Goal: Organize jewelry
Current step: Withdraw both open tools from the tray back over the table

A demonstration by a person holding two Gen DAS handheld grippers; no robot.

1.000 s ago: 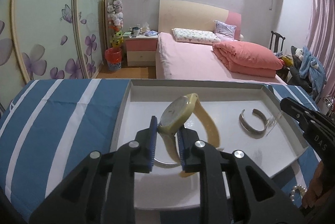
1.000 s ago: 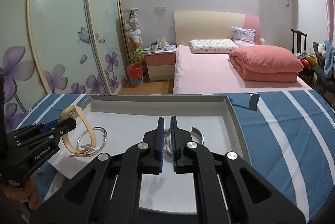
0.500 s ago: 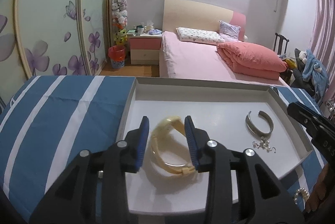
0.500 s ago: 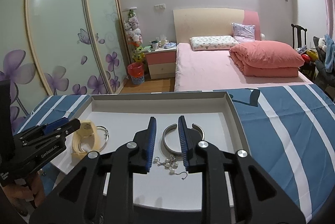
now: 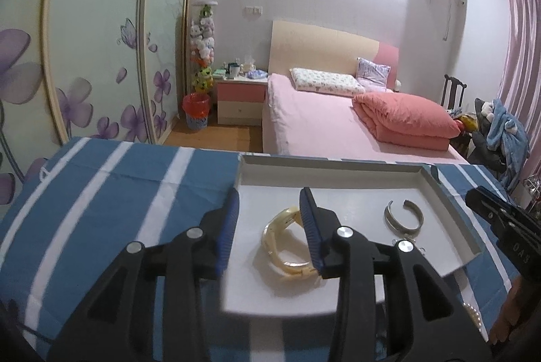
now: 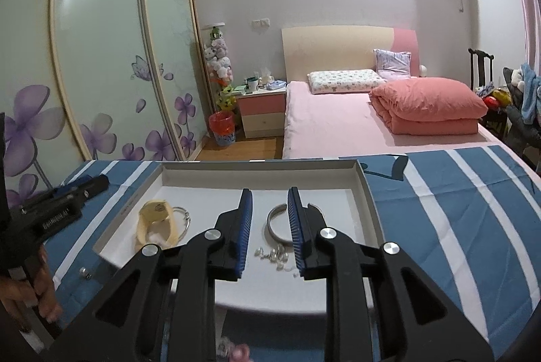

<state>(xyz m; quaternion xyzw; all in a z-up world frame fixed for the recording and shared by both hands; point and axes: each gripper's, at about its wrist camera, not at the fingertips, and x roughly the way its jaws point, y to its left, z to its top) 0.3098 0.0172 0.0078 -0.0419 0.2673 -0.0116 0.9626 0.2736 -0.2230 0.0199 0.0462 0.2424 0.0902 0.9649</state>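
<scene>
A white tray (image 5: pixel 449 193) (image 6: pixel 368 203) lies on a blue striped cloth. In it lie a cream watch (image 5: pixel 287 247) (image 6: pixel 155 220), a thin silver ring (image 6: pixel 182 220) under it, a silver cuff bracelet (image 5: pixel 404 218) (image 6: pixel 275 225) and pearl earrings (image 6: pixel 274 255) (image 5: pixel 410 242). My left gripper (image 5: pixel 268 226) is open and empty, above and behind the watch. My right gripper (image 6: pixel 268 233) is open and empty, above the cuff and earrings. Each gripper shows at the edge of the other's view, the right one (image 5: pixel 500 223) and the left one (image 6: pixel 57 210).
The striped cloth (image 5: pixel 101 193) (image 6: pixel 456 210) covers the table around the tray. A pearl bracelet (image 5: pixel 473 318) lies on the cloth near the tray's front right. A small silver stud (image 6: pixel 84 272) lies by its front left corner. A bed (image 6: pixel 355 125) stands beyond the table.
My left gripper let go of the cream watch, which now lies in the tray, and drew back and up. My right gripper opened over the earrings and also drew back.
</scene>
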